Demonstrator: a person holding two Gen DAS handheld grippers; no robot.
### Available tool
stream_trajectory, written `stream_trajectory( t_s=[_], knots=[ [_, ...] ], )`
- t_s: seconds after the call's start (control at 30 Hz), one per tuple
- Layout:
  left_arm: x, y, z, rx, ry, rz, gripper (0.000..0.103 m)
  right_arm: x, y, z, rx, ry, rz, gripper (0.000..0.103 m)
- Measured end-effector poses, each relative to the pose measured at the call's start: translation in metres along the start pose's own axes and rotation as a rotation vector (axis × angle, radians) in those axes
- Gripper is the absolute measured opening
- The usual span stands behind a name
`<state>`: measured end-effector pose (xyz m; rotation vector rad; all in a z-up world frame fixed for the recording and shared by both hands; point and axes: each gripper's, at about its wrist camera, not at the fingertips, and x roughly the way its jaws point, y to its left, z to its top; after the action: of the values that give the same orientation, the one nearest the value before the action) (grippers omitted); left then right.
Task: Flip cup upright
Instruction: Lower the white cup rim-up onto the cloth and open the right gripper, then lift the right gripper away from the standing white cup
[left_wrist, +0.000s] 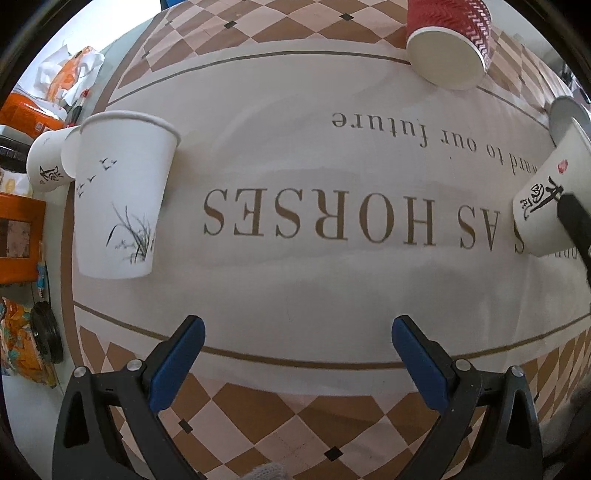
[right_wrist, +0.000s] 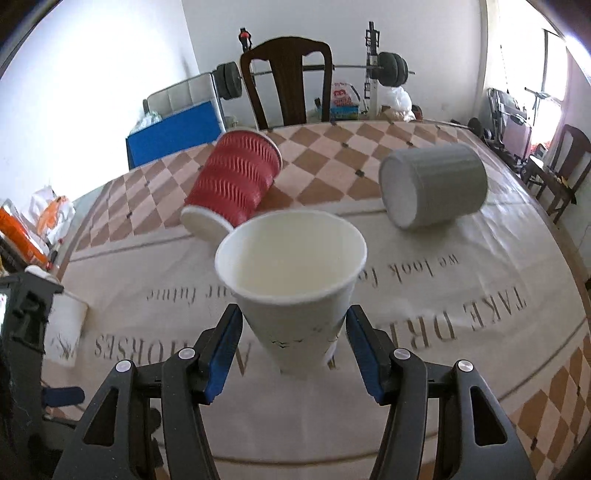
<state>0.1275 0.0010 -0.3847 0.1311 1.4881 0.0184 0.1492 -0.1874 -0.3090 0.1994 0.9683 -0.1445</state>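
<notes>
A: Right gripper (right_wrist: 293, 328): blue pads either side of a white paper cup (right_wrist: 291, 273), low on its body. Mouth up and tilted slightly toward the far side. Pads look to be at the wall, but contact is blurred; I read it as clamped on the cup, not certain.

B: Why so low on the cup?

A: My guess: the narrow base fits the span, and it leaves the rim free. The cup looks lifted or just touching the printed tablecloth (right_wrist: 480, 295); I can't tell which.

B: Left gripper (left_wrist: 297, 354)?

A: Jaws spread wide, nothing between them, hovering over the cloth at the near edge. Idle, by the look of it.

B: Outward from there?

A: Left view: an upright white cup with a grass-and-birds print (left_wrist: 120, 195) at far left, another white cup (left_wrist: 46, 162) lying just behind it. Right view: a red ribbed cup (right_wrist: 236, 181) on its side beyond the held cup, a grey cup (right_wrist: 434, 184) on its side to the right. Those two seem still to be flipped.

B: Risk?

A: Thin paper wall could buckle under the squeeze.
</notes>
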Motion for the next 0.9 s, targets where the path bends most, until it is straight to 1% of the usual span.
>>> stream_trajectory(
  t_s=[0.03,0.13,0.27,0.4,0.47,0.57,0.7,0.77,0.83,0.9],
  knots=[
    [0.0,-0.001,-0.003,0.003,-0.004,0.002,0.103,-0.001,-0.001,-0.004,0.006,0.014,-0.003,0.061],
    [-0.002,-0.004,-0.01,0.009,-0.017,0.004,0.103,-0.006,-0.003,-0.013,0.017,0.043,-0.013,0.07],
    [-0.013,-0.004,-0.017,0.015,-0.036,0.005,0.103,-0.017,-0.005,-0.023,0.025,0.053,-0.018,0.076],
    [-0.024,-0.005,-0.026,0.02,-0.055,0.007,0.103,-0.034,-0.009,-0.028,0.032,0.053,-0.032,0.078],
    [-0.034,-0.006,-0.033,0.022,-0.068,0.008,0.103,-0.047,-0.013,-0.029,0.042,0.049,-0.044,0.083],
    [-0.053,-0.009,-0.044,0.026,-0.092,0.007,0.103,-0.068,-0.02,-0.025,0.053,0.048,-0.084,0.091],
    [-0.089,-0.014,-0.056,0.024,-0.133,0.003,0.103,-0.096,-0.031,-0.013,0.052,0.084,-0.113,0.101],
    [-0.112,-0.012,-0.057,0.021,-0.164,0.005,0.103,-0.111,-0.035,-0.005,0.04,0.094,-0.136,0.102],
    [-0.143,-0.017,-0.068,0.014,-0.198,0.005,0.103,-0.131,-0.039,0.003,0.022,0.11,-0.151,0.102],
    [-0.167,-0.011,-0.054,0.005,-0.226,0.005,0.103,-0.156,-0.043,0.011,0.007,0.114,-0.143,0.103]
  ],
)
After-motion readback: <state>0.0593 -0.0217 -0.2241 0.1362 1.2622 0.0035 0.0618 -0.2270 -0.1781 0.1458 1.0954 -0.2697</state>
